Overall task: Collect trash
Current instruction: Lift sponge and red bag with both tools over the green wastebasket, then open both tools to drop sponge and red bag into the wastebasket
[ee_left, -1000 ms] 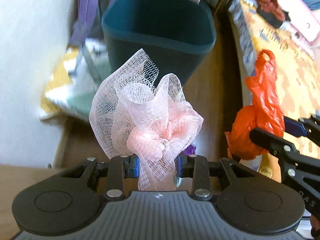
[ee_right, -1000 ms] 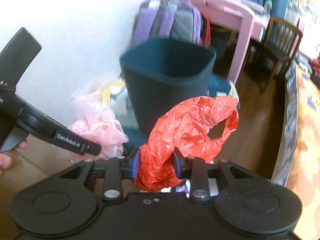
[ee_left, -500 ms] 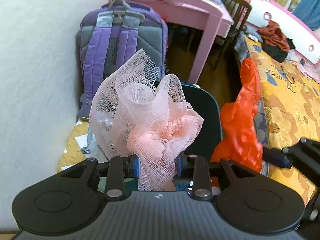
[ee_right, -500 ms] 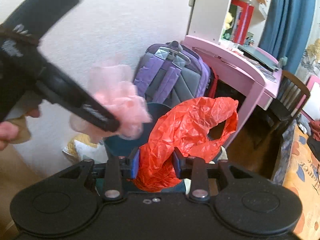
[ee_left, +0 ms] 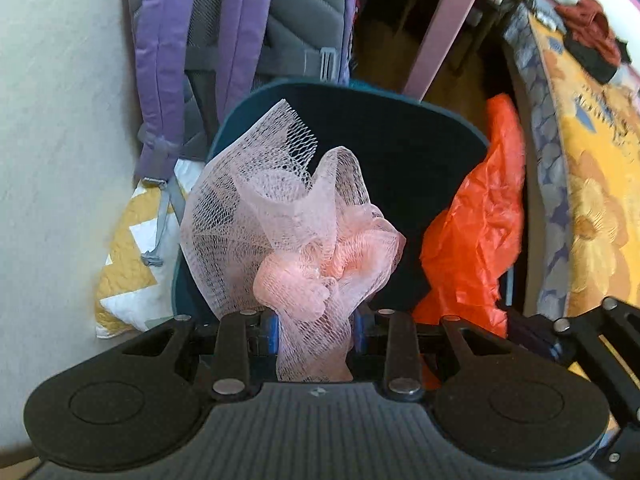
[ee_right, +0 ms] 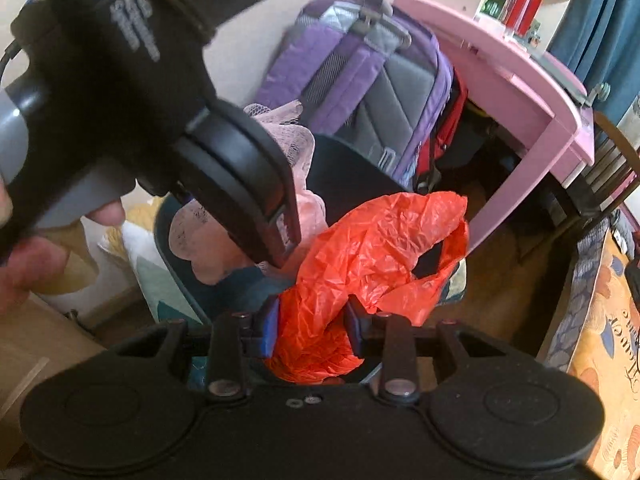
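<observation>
Gripping a pink mesh sponge (ee_left: 304, 236), the left gripper (ee_left: 316, 332) is being held at the lower centre of the left wrist view, its blue pads clenched on the gathered base of the netting so that the loose frills are fanning upward. The bundle is being presented directly over the dark mouth of the teal bin (ee_left: 400, 128), which is filling the middle of that frame; this placement is judged to be for a straight drop. At the right of the same frame the orange plastic bag (ee_left: 476, 232) is being carried alongside, overlapping the bin's right rim.

In the right wrist view the right gripper (ee_right: 312, 328) is being seen at the lower centre, its jaws clenched on the crumpled lower part of the orange plastic bag (ee_right: 372, 256), the handle loop hanging free toward the right. The bin's far rim (ee_right: 352, 152) is lying just behind the bag. The left tool's black body is crossing the upper left of this frame, with a person's hand (ee_right: 36, 256) at the left edge.

Farther back, a purple backpack (ee_left: 240, 28) is being leaned against the wall behind the bin, and a pink desk (ee_right: 532, 92) is standing at the upper right. Both items are judged ready for release; neither is yet inside the bin.
</observation>
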`<state>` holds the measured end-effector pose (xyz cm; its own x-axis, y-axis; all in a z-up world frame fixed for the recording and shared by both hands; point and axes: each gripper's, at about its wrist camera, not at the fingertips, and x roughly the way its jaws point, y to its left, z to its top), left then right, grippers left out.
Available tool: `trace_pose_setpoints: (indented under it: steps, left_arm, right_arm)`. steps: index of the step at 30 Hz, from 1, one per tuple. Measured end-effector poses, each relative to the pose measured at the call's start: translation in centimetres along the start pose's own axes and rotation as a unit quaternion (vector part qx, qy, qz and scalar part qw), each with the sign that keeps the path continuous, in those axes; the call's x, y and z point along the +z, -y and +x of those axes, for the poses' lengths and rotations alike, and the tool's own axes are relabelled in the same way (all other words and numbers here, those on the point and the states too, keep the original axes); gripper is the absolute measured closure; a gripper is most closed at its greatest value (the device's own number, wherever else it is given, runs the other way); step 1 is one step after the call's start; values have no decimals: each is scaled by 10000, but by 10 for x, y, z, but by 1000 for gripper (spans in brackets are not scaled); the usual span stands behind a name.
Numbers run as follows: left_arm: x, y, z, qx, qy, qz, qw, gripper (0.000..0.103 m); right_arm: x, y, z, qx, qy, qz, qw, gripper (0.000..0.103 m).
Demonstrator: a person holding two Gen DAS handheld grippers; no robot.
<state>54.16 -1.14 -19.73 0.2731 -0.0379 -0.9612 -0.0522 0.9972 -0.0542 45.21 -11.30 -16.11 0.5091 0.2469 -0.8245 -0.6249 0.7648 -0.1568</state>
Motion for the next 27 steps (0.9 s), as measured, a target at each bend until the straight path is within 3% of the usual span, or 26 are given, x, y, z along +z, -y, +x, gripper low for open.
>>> trace_pose_setpoints:
  steps: [10, 16, 24, 27]
  left_arm:
    - [1, -2, 27, 81, -312, 89, 9994, 70]
    - [-3, -2, 27, 91, -275, 44, 9996, 42]
    - [-12, 0, 9, -25, -59, 121, 9999, 33]
    - [-17, 1, -4, 19, 83, 219, 9997, 33]
  right_arm:
    - [-2, -9, 20, -22, -244, -205, 9995, 66]
    - [-6, -19, 23, -62, -289, -265, 9992, 54]
    - [-5, -16, 10, -43, -83, -10, 10000, 39]
    - [-7, -13, -2, -38, 42, 87, 9999, 39]
